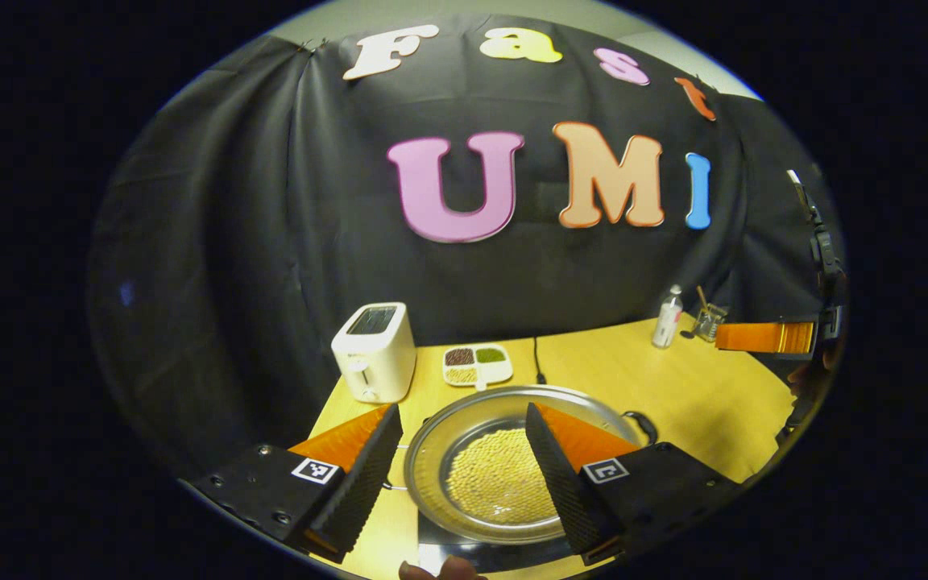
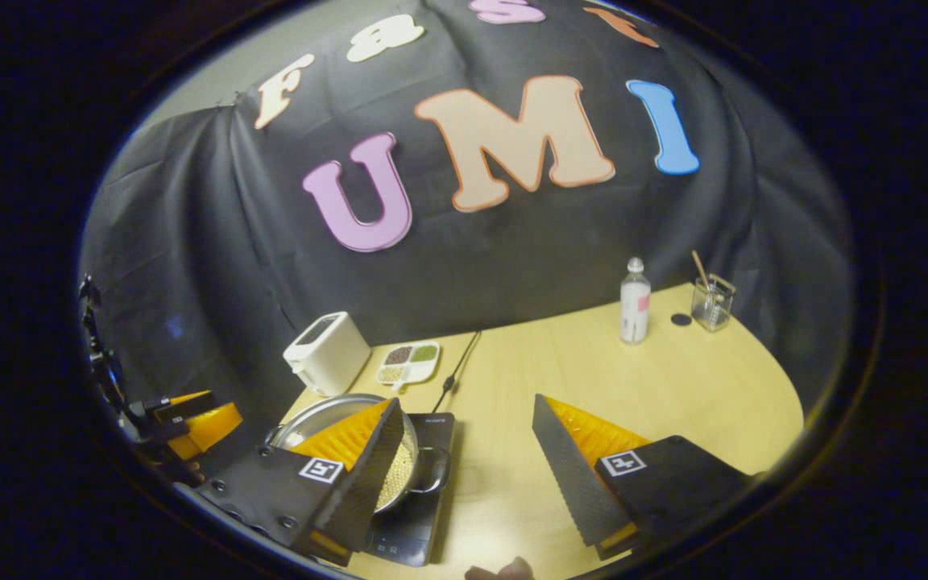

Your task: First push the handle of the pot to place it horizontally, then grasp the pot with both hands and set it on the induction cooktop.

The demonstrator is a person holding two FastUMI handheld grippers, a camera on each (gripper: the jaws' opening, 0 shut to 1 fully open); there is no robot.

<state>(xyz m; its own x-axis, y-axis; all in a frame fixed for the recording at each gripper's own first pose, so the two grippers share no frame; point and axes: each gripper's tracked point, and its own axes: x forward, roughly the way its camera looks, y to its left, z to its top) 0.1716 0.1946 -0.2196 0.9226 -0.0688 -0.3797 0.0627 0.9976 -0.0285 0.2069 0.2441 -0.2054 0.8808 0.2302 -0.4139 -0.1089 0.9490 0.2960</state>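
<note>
The pot [image 1: 496, 475], a wide shallow metal pan with pale round grains across its bottom, is being seen sitting on the induction cooktop [image 2: 420, 499] near the front left part of the table [image 2: 609, 379]. One loop handle [image 1: 641, 425] is being shown at the pot's right rim in the left gripper view; in the right gripper view a handle is being shown lying over the cooktop's dark glass. The left gripper [image 1: 464, 471] is being held wide open above the pot, with the fingers framing the pan and neither one clearly touching it. The right gripper [image 2: 472, 475] is also being held wide open, to the right of the pot, with one finger overlapping the pot's rim in view and the other over bare table; contact cannot be told. Behind the pot, a white toaster [image 1: 374, 351] and a small divided dish [image 1: 477, 364] of mixed grains are being seen just beside each other, and a black cable [image 2: 454, 372] is being run from the cooktop toward the wall. At the far right of the table a small bottle [image 2: 635, 301] and a clear glass [image 2: 710, 303] with a stick in it are standing near each other.
</note>
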